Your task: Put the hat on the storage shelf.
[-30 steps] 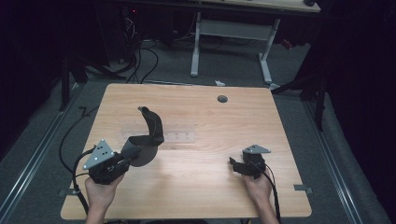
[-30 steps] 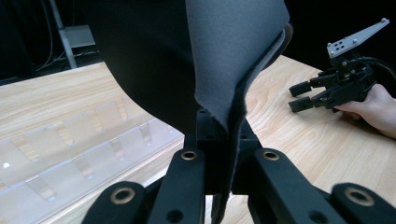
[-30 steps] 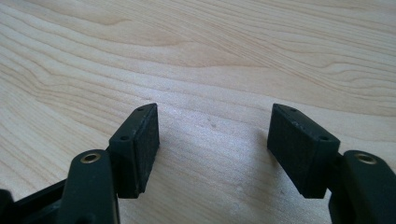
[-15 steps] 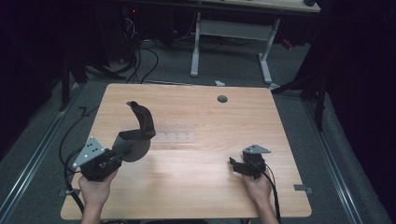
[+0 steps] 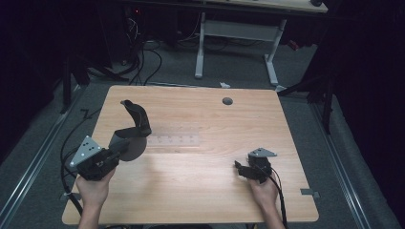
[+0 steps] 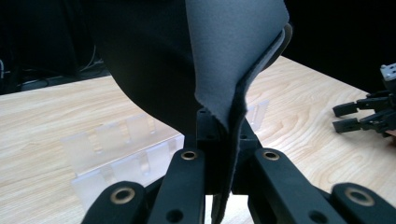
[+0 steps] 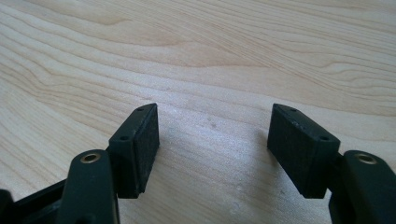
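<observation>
We see a dark grey cloth (image 5: 131, 136) at the left of the high view, soft and curled, with one end sticking up like a hook. Our left gripper (image 5: 113, 156) pinches its edge tight, and the cloth (image 6: 205, 60) hangs in big folds at the top of the left gripper view. Just to its right lies a clear plastic rack (image 5: 174, 141) on the wooden table (image 5: 210, 191). Our right gripper (image 5: 240, 168) sits at the lower right, jaws wide apart with nothing between them.
</observation>
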`<state>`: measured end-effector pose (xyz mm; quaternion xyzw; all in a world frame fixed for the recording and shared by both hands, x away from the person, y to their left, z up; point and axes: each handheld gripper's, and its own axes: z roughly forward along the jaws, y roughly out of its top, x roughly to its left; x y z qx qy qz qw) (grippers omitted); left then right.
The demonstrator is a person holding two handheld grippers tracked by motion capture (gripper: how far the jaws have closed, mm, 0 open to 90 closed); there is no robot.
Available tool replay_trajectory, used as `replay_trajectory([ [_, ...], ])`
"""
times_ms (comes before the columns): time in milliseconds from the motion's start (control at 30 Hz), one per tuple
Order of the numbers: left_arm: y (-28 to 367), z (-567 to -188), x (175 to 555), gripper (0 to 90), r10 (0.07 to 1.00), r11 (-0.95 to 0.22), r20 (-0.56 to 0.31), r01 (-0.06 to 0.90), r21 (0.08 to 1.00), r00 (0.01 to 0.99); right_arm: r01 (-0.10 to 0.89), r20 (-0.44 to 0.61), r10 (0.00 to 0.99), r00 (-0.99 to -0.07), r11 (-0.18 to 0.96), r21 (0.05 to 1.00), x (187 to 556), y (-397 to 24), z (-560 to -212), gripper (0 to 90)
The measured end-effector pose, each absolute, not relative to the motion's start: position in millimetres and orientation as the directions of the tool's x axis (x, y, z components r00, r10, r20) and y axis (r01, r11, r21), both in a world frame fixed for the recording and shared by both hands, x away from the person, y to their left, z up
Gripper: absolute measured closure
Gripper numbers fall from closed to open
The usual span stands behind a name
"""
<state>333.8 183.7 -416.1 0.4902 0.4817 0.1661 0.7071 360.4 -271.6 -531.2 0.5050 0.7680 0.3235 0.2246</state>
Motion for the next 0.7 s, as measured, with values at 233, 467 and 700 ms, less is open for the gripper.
replay_trajectory([
  [233, 188, -412, 339, 86.3, 0.711, 0.482, -0.522, 0.215, 0.85, 0.47, 0.631, -0.017, 0.922, -0.387, 0.278, 0.724, 360, -272, -531, 34.4],
  [467, 193, -408, 347, 86.4, 0.726, 0.485, -0.517, 0.195, 0.852, 0.454, 0.63, -0.019, 0.922, -0.388, 0.28, 0.724, 360, -272, -531, 34.3],
  [700, 197, -412, 362, 86.4, 0.756, 0.475, -0.507, 0.185, 0.86, 0.414, 0.632, -0.016, 0.922, -0.387, 0.278, 0.724, 360, -271, -531, 34.2],
])
